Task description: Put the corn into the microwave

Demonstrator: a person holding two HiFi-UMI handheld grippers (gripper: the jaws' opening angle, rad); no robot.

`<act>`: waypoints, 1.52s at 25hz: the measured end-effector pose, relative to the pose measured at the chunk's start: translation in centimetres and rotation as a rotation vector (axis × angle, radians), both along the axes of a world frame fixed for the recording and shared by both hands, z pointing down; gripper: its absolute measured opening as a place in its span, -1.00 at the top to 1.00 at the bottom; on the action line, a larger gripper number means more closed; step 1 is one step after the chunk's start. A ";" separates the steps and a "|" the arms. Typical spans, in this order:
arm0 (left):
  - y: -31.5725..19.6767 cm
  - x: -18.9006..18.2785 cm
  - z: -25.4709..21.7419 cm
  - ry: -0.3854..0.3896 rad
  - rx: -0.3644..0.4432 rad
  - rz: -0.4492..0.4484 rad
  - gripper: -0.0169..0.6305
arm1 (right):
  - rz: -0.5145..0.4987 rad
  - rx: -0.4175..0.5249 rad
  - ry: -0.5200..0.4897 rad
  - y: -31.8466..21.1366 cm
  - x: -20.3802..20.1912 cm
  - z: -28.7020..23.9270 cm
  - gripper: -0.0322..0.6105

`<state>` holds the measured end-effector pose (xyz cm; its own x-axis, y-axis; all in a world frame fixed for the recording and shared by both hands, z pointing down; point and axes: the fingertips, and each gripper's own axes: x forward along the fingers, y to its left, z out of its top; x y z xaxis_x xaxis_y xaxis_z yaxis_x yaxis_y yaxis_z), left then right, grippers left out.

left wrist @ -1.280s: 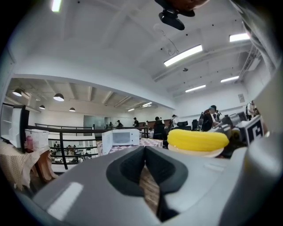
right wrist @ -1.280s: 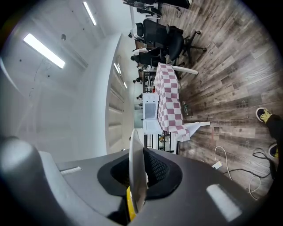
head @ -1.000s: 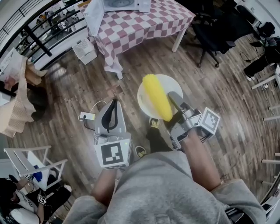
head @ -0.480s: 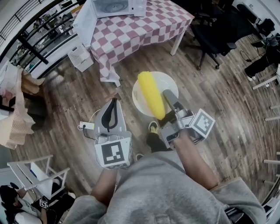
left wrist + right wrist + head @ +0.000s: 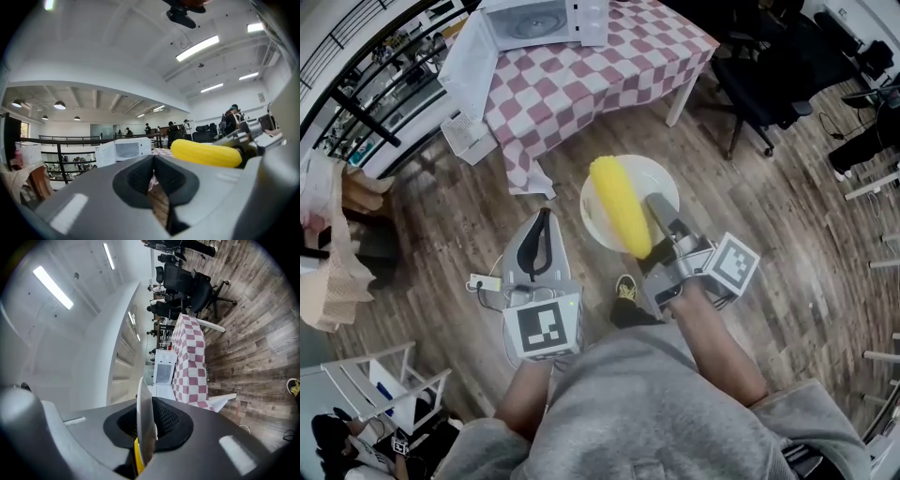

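Note:
A yellow corn cob (image 5: 621,206) lies on a white plate (image 5: 664,178), carried above the wood floor. My right gripper (image 5: 658,210) is shut on the plate's near rim. In the right gripper view the plate (image 5: 144,413) stands edge-on between the jaws, with a sliver of corn (image 5: 136,456) beside it. My left gripper (image 5: 543,223) is shut and holds nothing, level with the plate on its left. The white microwave (image 5: 539,19) stands ahead on a checked table (image 5: 581,75), door swung open. The left gripper view shows the microwave (image 5: 126,149) and the corn (image 5: 206,153).
A black office chair (image 5: 769,75) stands right of the table. A white power strip with cable (image 5: 480,281) lies on the floor by my left gripper. A white rack (image 5: 384,384) is at the lower left, and a dark railing (image 5: 375,103) runs along the upper left.
The table and microwave have drawn nearer in the head view as I walk toward them. Both grippers and the plate with the corn keep their hold and pose.

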<state>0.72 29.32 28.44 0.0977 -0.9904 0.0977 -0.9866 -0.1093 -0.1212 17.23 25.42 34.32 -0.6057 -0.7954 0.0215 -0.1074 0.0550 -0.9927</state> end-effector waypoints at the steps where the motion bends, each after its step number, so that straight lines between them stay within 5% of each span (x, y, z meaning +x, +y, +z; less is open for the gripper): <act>1: -0.7 0.1 0.0 -0.001 -0.001 -0.003 0.91 | -0.005 -0.001 0.001 -0.8 0.1 0.0 0.83; 14: -7.3 2.0 0.5 -0.014 -0.024 -0.069 0.91 | -0.089 -0.035 -0.032 -8.2 1.1 0.8 0.83; 38: -9.9 -0.4 0.8 -0.031 -0.030 -0.127 0.91 | -0.163 -0.038 -0.042 -13.0 -1.5 1.3 0.83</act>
<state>0.31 19.47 29.28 -0.0323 -0.9912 0.1284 -0.9885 0.0127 -0.1506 15.76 12.43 35.64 -0.7278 -0.6854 0.0214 -0.0582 0.0306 -0.9978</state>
